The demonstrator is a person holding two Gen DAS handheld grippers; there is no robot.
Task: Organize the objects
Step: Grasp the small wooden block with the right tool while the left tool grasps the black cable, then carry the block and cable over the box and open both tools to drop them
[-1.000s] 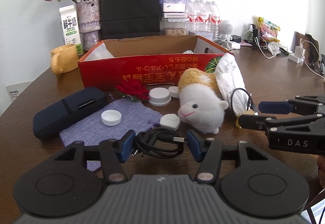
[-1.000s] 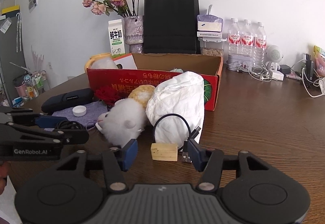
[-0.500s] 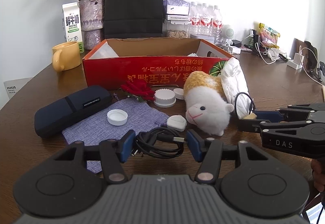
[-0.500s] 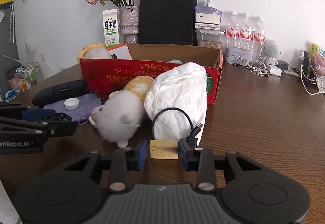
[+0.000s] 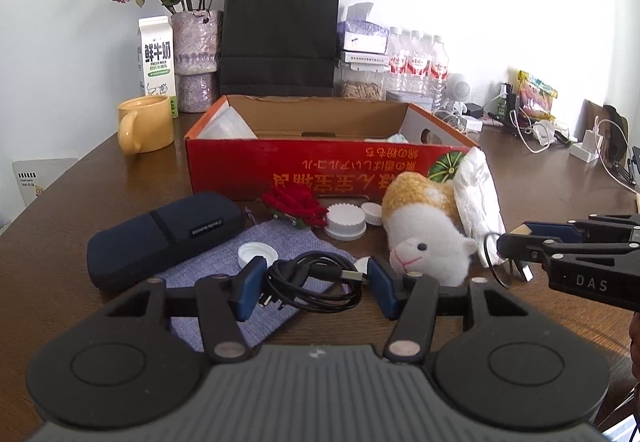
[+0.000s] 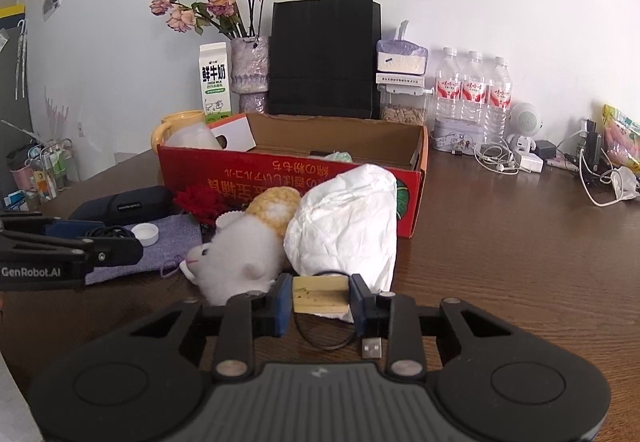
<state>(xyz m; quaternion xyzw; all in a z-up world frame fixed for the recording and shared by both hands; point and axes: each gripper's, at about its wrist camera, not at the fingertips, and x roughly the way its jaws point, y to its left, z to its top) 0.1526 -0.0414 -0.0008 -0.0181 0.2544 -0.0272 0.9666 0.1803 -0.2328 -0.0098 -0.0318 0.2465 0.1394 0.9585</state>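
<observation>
**Right tongs close on the wooden block; left tongs hold the cable bundle**

Left wrist view: the left tongs (image 5: pixel 314 292) sit half-open around the coiled black cable (image 5: pixel 314 282), their blue pads against its sides. A second ago the bundle lay low over the purple cloth (image 5: pixel 256 274); now it looks slightly raised, so I judge it gripped and starting to lift. The right tongs (image 5: pixel 516 238) show at the far right, beside the plush sheep (image 5: pixel 428 242). The red box (image 5: pixel 320 165) stands open behind, near both.

Right wrist view: the right tongs (image 6: pixel 320 300) have just been narrowing, and their pads now press both ends of the small wooden block (image 6: pixel 319 296). A second ago they stood wide with the block loose on the surface (image 6: pixel 520 262). A short looped cable (image 6: pixel 328 338) hangs below the block, in front of the white bag (image 6: pixel 344 217).

Both hands now seem loaded, so carrying things to the box looks like the likely next step.
</observation>
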